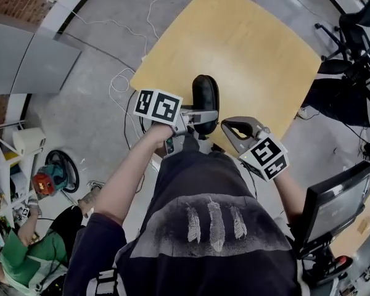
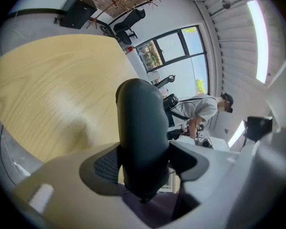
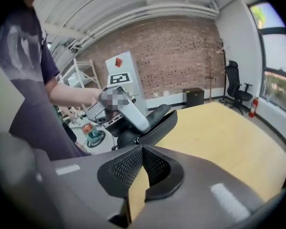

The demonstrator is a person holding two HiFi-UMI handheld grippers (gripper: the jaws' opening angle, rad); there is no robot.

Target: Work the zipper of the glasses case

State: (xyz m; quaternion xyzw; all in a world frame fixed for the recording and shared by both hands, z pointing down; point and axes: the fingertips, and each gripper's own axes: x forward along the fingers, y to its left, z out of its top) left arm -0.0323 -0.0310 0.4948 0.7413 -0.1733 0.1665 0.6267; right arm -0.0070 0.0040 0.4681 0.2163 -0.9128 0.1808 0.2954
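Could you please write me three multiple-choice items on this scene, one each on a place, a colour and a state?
1. Where is the black oval glasses case? A between the left gripper's jaws; B on the floor; C on a chair.
2. What colour is the wooden tabletop? A white; B pale yellow; C green.
3. How do the right gripper's jaws stand? A wide apart; B closed together; C out of view.
A, its pads press the case; B, light wood grain shows; B, the tips meet.
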